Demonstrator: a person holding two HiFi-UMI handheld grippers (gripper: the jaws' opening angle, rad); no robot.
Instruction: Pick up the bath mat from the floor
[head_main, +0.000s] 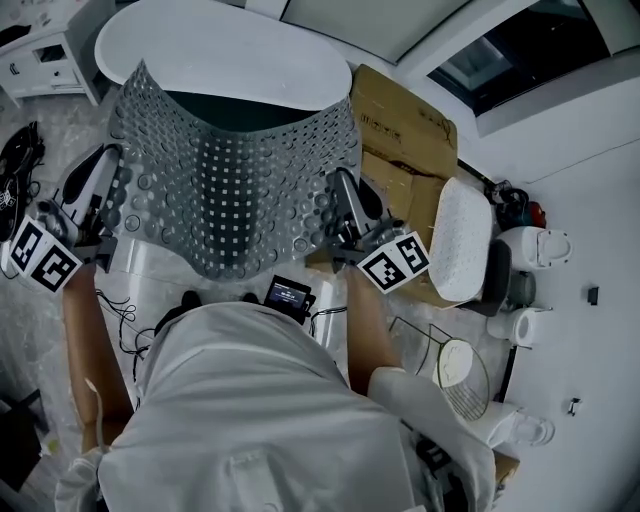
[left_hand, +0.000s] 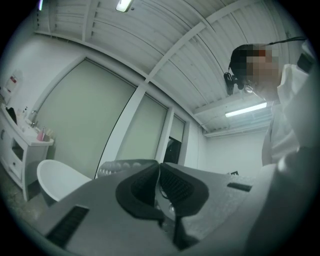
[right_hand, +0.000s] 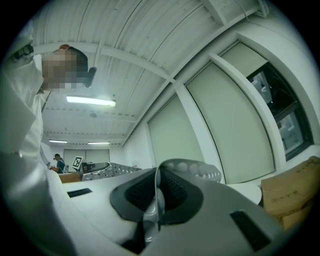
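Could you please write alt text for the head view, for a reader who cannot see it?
Seen from above, a person holds up a grey bath mat full of holes, the left gripper and right gripper each shut on one side edge. A white bathtub lies beyond it, and cardboard boxes stand at the right.
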